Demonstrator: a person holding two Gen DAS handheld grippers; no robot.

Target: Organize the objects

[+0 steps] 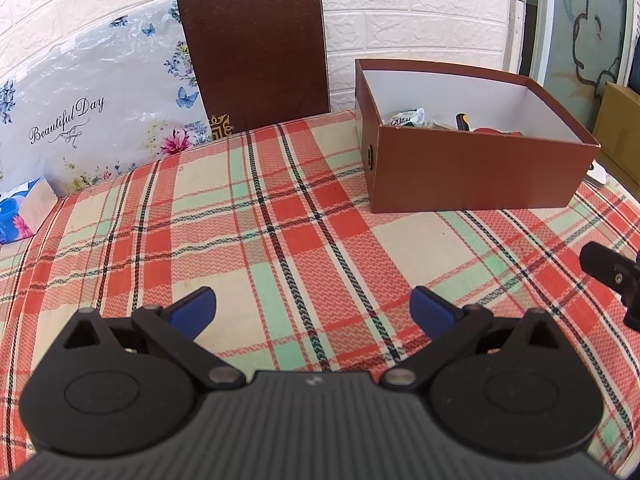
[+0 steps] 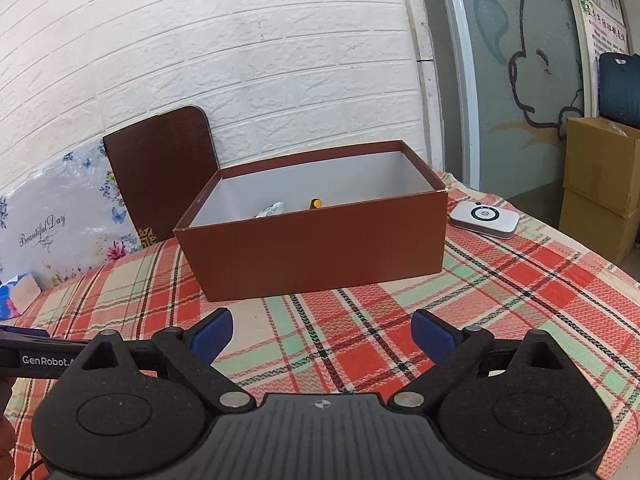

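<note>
A brown open box (image 1: 472,168) with white inner walls stands on the plaid tablecloth at the far right; in the right wrist view the box (image 2: 320,256) is straight ahead. Inside it lie a green-and-white packet (image 1: 406,117), a tool with a black-and-yellow handle (image 1: 463,121) and something red (image 1: 490,131). The packet (image 2: 271,210) and the handle (image 2: 316,203) also show in the right wrist view. My left gripper (image 1: 314,312) is open and empty above the cloth. My right gripper (image 2: 322,336) is open and empty in front of the box.
The brown box lid (image 1: 256,52) leans on the brick wall beside a floral board (image 1: 92,116). A tissue pack (image 1: 20,212) lies at the far left. A white device (image 2: 484,219) lies right of the box. Cardboard cartons (image 2: 600,188) stand beyond the table's right edge.
</note>
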